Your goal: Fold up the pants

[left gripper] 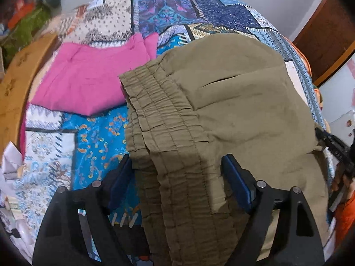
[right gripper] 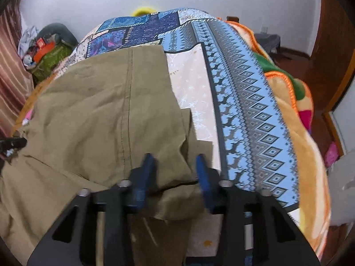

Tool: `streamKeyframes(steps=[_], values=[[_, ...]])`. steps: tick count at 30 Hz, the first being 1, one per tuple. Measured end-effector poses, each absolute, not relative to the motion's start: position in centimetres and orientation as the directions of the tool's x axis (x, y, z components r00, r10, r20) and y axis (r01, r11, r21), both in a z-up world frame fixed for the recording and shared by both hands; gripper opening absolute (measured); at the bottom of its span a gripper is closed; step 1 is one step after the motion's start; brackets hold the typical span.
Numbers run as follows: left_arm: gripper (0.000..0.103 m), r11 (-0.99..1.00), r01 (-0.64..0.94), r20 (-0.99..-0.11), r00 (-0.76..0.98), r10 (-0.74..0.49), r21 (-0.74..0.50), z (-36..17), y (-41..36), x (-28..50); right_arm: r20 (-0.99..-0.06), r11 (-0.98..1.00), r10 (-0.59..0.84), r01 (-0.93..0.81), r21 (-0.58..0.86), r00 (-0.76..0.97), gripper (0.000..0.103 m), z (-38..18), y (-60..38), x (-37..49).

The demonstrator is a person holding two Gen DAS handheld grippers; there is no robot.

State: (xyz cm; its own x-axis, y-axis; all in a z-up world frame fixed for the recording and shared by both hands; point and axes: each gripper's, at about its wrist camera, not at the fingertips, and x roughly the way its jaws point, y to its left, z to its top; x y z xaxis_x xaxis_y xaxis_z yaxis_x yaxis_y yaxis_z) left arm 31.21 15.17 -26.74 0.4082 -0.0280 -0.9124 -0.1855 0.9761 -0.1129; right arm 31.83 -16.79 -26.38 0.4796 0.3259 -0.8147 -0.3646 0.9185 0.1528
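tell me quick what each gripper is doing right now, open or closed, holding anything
Left gripper: open, jaws wide either side of the waistband of the olive pants, not pinching.
Right gripper: cannot tell; pants fabric lies between the jaws, but no clear pinch.

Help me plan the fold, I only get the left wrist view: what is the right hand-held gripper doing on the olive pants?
Observer: The right hand-held gripper has a bunched edge of the olive pants between its fingers.
Operator: What lies past that edge?
Observer: Bare patterned bedsheet, then a plush orange-trimmed blanket heaped along the bed's side.
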Motion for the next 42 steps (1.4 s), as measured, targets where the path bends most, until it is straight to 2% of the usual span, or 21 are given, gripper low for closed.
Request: streamKeyframes(steps=[4, 6, 8, 10, 17, 22, 27, 29, 31, 33, 36, 38, 39, 40, 42], values=[[0.067, 0.984, -0.177, -0.897, 0.439, 0.061, -0.019, -25.7, 14.5, 30.9, -0.802, 0.919, 0.313, -0.374, 0.121, 0.509, 0.013, -25.5, -17.1, 31.5], [0.059, 0.984, -0.177, -0.894, 0.442, 0.079, 0.000, -25.3, 14.6, 30.9, -0.789, 0.916, 0.271, -0.398, 0.036, 0.551, 0.011, -24.6, -16.4, 30.9], [0.058, 0.984, -0.170, -0.883, 0.455, 0.118, 0.044, -25.2, 14.6, 30.7, -0.769, 0.905, 0.227, -0.421, -0.060, 0.598, 0.010, -23.9, -15.4, 30.2], [0.058, 0.983, -0.176, -0.880, 0.457, 0.132, 0.056, -25.5, 14.7, 30.6, -0.763, 0.894, 0.209, -0.437, -0.105, 0.612, 0.010, -23.7, -14.9, 30.2], [0.060, 0.980, -0.195, -0.894, 0.444, 0.067, -0.024, -26.4, 15.8, 30.6, -0.816, 0.899, 0.166, -0.425, -0.106, 0.554, 0.009, -27.1, -14.5, 31.4], [0.062, 0.979, -0.176, -0.908, 0.419, -0.021, -0.104, -25.4, 16.8, 29.6, -0.852, 0.910, 0.203, -0.415, -0.018, 0.483, 0.014, -25.8, -15.5, 32.6], [0.063, 0.980, -0.178, -0.895, 0.446, -0.004, -0.093, -22.9, 17.3, 29.1, -0.842, 0.899, 0.248, -0.437, 0.016, 0.480, 0.015, -22.8, -16.4, 32.2], [0.068, 0.983, -0.153, -0.881, 0.473, -0.013, -0.097, -21.8, 17.6, 29.2, -0.829, 0.900, 0.256, -0.436, 0.016, 0.497, 0.020, -21.7, -16.3, 31.8], [0.077, 0.986, -0.154, -0.862, 0.506, 0.030, -0.057, -20.7, 18.0, 29.4, -0.810, 0.898, 0.283, -0.440, 0.035, 0.514, 0.036, -20.3, -16.2, 32.1], [0.081, 0.986, -0.169, -0.848, 0.524, 0.083, -0.008, -20.2, 18.6, 30.1, -0.779, 0.892, 0.313, -0.449, 0.046, 0.543, 0.047, -18.9, -15.9, 32.4], [0.081, 0.979, -0.204, -0.856, 0.505, 0.107, 0.002, -20.7, 20.1, 31.7, -0.747, 0.881, 0.356, -0.468, 0.068, 0.562, 0.048, -17.7, -14.6, 33.6], [0.081, 0.974, -0.225, -0.864, 0.490, 0.117, 0.005, -21.3, 21.0, 32.8, -0.742, 0.878, 0.369, -0.471, 0.083, 0.559, 0.054, -17.4, -13.6, 35.0], [0.081, 0.973, -0.230, -0.867, 0.484, 0.119, 0.005, -21.5, 21.3, 33.3, -0.740, 0.881, 0.368, -0.466, 0.084, 0.563, 0.061, -17.4, -12.9, 35.9], [0.081, 0.971, -0.237, -0.872, 0.476, 0.118, 0.002, -21.9, 21.7, 33.8, -0.740, 0.883, 0.365, -0.463, 0.082, 0.565, 0.064, -17.5, -12.3, 36.7], [0.081, 0.970, -0.244, -0.879, 0.464, 0.108, -0.010, -22.9, 22.2, 34.9, -0.740, 0.885, 0.360, -0.460, 0.077, 0.569, 0.064, -17.7, -11.2, 38.1]])
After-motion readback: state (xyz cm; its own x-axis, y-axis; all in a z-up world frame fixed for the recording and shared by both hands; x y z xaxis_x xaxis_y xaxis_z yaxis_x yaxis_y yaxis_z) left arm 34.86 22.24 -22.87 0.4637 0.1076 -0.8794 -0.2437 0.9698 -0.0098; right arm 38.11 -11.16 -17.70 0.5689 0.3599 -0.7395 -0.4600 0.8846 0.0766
